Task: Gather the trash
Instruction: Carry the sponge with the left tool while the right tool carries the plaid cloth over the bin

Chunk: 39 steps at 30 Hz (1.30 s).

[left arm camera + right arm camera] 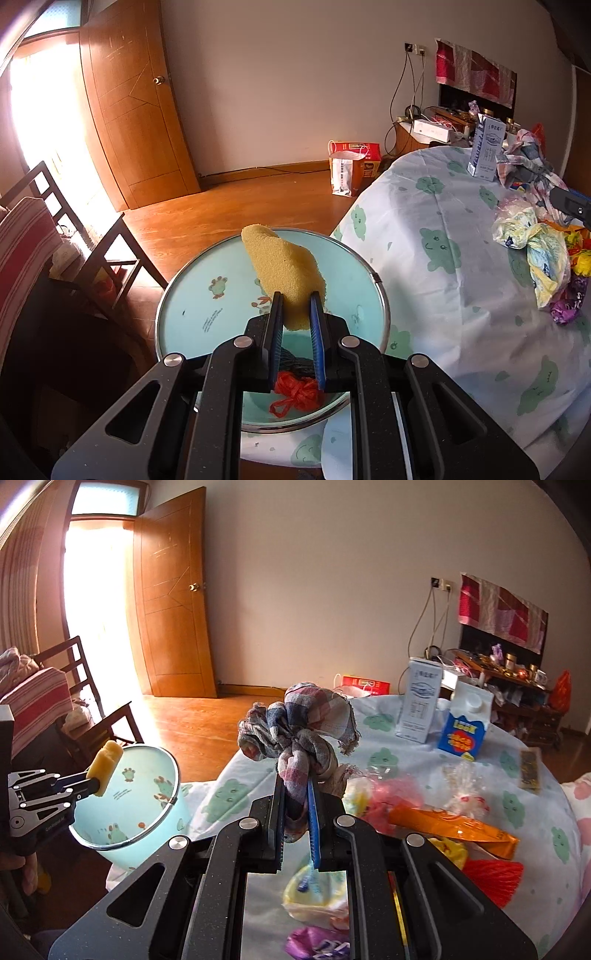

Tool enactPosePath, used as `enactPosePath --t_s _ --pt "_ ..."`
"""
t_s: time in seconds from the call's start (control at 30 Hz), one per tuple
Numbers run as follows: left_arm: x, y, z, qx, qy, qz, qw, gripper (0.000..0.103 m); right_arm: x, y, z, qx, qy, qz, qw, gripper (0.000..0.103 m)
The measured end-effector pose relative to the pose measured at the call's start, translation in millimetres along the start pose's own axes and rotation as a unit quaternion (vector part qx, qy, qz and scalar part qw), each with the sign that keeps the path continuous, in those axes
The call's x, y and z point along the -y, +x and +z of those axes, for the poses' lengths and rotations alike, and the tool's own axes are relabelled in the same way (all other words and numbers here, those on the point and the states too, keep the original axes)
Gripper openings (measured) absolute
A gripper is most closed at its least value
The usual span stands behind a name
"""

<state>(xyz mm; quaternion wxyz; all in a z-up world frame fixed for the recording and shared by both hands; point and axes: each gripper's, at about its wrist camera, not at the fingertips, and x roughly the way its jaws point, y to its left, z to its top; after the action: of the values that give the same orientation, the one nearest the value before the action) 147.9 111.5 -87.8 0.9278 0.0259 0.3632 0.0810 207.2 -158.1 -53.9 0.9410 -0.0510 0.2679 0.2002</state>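
We lose the purple wrapper point(321, 946) at the lower edge (print blurred); the bin's point(382, 295) near rim hides behind the left hand-held gripper point(295, 308).

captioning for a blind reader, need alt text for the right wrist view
The right claw grips a bunched plaid cloth over a littered table. At left, the left claw holds a yellow sponge above a pale blue frog-print bin.
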Motion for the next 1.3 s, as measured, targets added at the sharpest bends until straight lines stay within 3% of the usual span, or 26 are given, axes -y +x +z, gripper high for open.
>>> enactPosePath --t_s 0.47,1.3 --pt "-40.3 -1.8 -5.6 -0.002 -0.022 0.034 0.9992 0.014 -41.6 31.6 3.3 -0.014 -0.031 0.036 0.999 0.012" --pt "-70.3 8.0 -12.7 -0.026 -0.042 0.057 0.9972 0.014 -98.3 71.3 -4.3 -0.044 -0.08 0.087 0.992 0.012"
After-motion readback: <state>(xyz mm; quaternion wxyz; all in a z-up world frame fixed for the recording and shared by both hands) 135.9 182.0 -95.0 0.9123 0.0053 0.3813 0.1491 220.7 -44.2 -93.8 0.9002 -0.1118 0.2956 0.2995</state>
